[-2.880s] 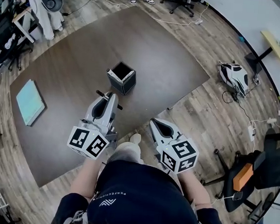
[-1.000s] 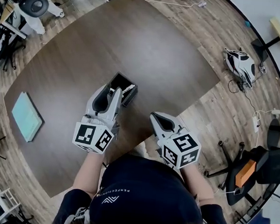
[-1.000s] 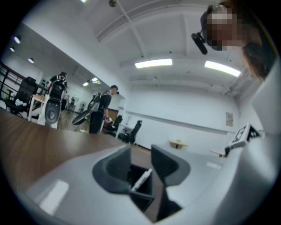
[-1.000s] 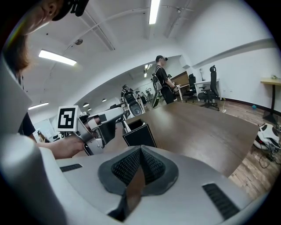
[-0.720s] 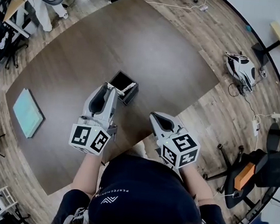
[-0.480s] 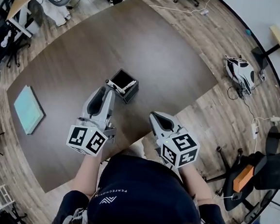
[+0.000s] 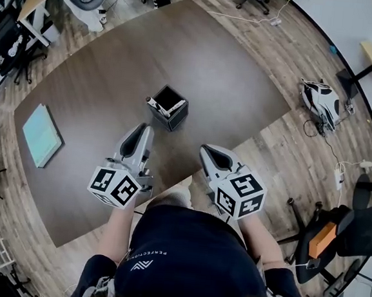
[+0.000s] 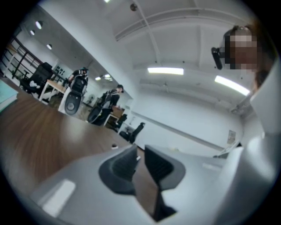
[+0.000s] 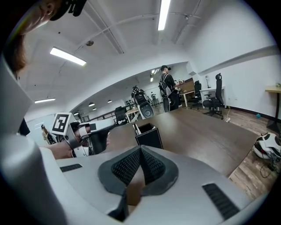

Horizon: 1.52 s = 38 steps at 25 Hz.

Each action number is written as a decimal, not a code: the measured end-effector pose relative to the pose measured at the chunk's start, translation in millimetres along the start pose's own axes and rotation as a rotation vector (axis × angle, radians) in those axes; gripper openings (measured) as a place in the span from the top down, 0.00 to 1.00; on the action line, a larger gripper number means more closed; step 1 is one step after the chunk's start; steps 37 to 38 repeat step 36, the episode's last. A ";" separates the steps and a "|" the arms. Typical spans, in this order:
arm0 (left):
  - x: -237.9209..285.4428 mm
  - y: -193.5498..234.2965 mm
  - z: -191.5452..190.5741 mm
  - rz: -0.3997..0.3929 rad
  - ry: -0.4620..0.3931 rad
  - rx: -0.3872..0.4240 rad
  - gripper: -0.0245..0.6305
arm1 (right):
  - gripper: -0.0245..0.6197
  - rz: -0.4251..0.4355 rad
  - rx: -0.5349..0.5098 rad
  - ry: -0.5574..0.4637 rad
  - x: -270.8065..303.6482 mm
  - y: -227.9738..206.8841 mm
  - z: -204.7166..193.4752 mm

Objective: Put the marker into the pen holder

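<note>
The black square pen holder stands upright on the dark wooden table. The white marker leans inside it at its left side, with its top end sticking out. My left gripper hovers a short way in front of the holder and touches nothing. Its jaws are closing, with a narrow gap and nothing between them. My right gripper is at the table's near edge, shut and empty. The right gripper view shows the holder, the marker and the left gripper.
A pale green flat pad lies near the table's left end. The table's near edge runs just in front of the person's body. Office chairs, desks and a white machine stand on the wooden floor around.
The left gripper has let go of the marker, which now sits in the holder. It has drawn back toward the person, and its jaws have narrowed. The right gripper has hardly moved.
</note>
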<state>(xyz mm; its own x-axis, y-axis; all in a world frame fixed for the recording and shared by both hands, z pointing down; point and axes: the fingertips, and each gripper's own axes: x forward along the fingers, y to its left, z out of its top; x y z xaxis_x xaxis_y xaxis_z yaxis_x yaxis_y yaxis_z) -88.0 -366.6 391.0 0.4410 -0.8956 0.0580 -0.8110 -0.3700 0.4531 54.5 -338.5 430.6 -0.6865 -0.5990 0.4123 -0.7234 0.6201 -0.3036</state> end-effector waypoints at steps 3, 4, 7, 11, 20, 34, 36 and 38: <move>-6.3 -3.9 -3.2 -0.010 0.009 -0.003 0.91 | 0.96 0.000 -0.009 -0.004 -1.4 2.9 0.2; -8.7 -4.8 -4.3 -0.013 0.014 0.005 0.91 | 0.96 -0.001 -0.010 -0.008 -1.1 3.7 0.4; -16.5 -6.5 -9.3 -0.009 0.038 0.039 0.91 | 0.96 -0.005 -0.009 -0.018 -1.3 5.1 1.2; -25.6 -9.3 -13.9 -0.026 0.047 0.022 0.91 | 0.96 -0.014 -0.020 -0.020 -2.7 7.6 2.3; -42.6 4.9 -20.2 0.050 0.059 0.050 0.96 | 0.96 -0.026 -0.026 -0.022 -2.5 11.7 3.0; -34.5 9.7 -20.8 0.058 0.082 0.046 0.95 | 0.96 -0.036 -0.023 -0.012 3.3 4.2 8.4; -32.7 9.3 -21.7 0.057 0.090 0.044 0.96 | 0.96 -0.035 -0.024 -0.009 3.8 3.4 8.6; -32.7 9.3 -21.7 0.057 0.090 0.044 0.96 | 0.96 -0.035 -0.024 -0.009 3.8 3.4 8.6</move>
